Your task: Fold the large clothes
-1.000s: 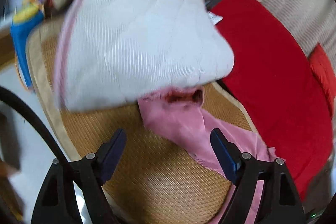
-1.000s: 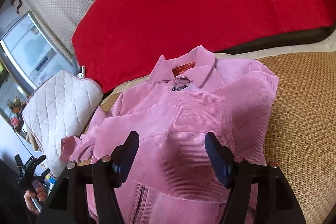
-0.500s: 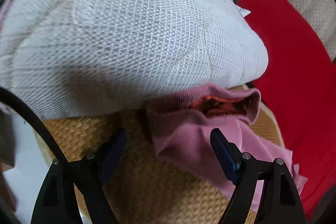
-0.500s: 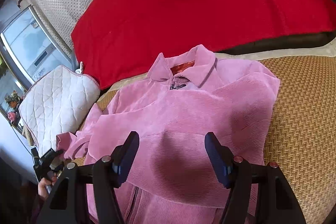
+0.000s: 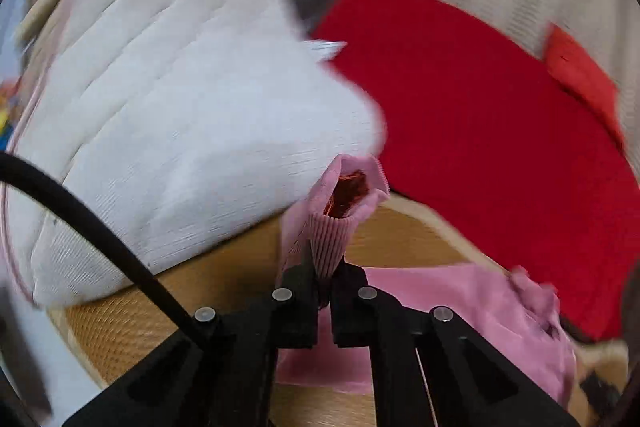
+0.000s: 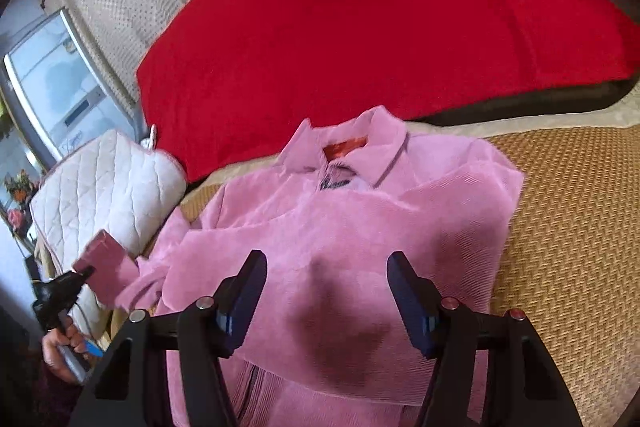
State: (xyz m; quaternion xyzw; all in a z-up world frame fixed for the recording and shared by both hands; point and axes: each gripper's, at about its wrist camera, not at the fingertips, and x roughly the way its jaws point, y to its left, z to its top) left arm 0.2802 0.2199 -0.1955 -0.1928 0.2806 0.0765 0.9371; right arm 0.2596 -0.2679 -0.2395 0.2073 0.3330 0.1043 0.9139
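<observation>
Your left gripper (image 5: 325,281) has its jaws clamped on the pink jacket's (image 6: 344,227) sleeve cuff (image 5: 340,203), beside the white quilted cushion (image 5: 180,131). Your right gripper (image 6: 326,301) hovers above the jacket's front, jaws wide apart and holding nothing.

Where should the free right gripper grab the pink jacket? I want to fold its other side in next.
Likely the outer shoulder edge of the pink jacket, coming from the woven mat side: that edge lies flat and exposed, while the left gripper already pinches the sleeve cuff.
</observation>
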